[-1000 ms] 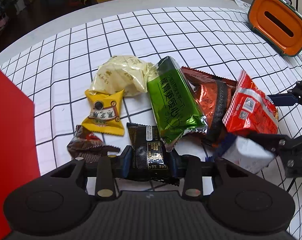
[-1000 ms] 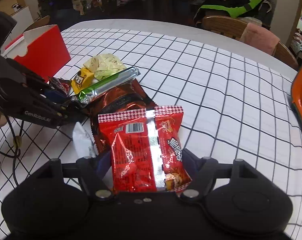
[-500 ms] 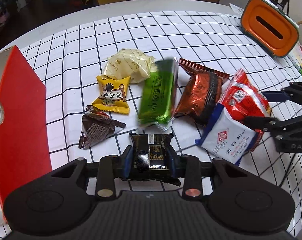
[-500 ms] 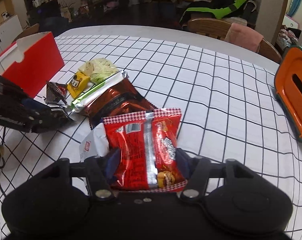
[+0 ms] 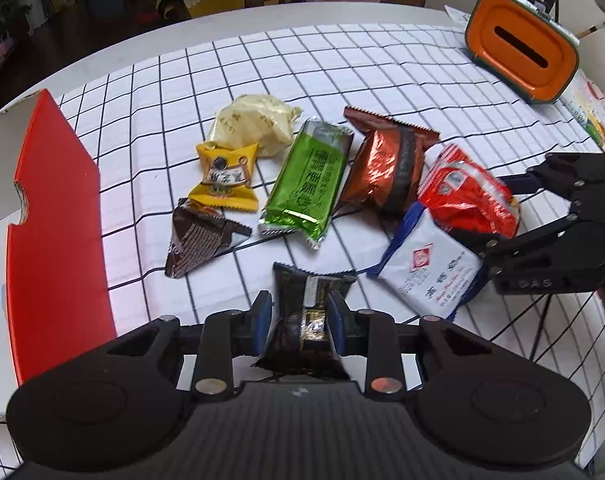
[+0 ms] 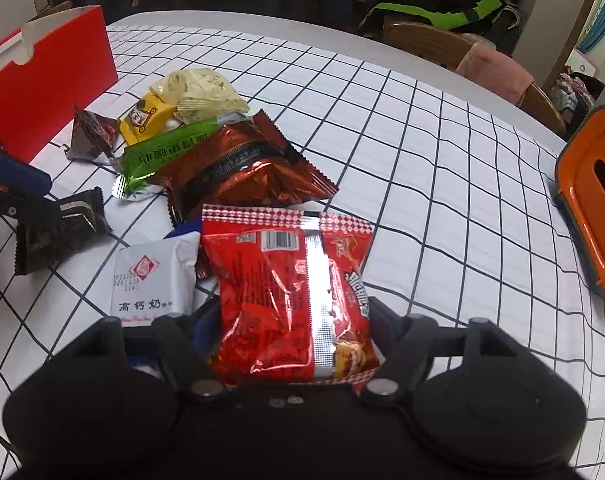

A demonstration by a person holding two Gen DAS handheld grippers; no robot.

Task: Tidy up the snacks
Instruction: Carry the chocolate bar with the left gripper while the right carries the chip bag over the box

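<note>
Red box [image 5: 54, 240]: far left, contents hidden.
Left gripper [image 5: 300, 316]: clamped on black packet [image 5: 306, 320].
Right gripper [image 6: 298, 336]: clamped on red packet [image 6: 290, 292].

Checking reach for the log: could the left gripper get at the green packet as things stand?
Probably not yet: the left gripper is shut on the black packet. Otherwise the way looks free: the green packet lies flat ahead of it, nothing on top.
</note>
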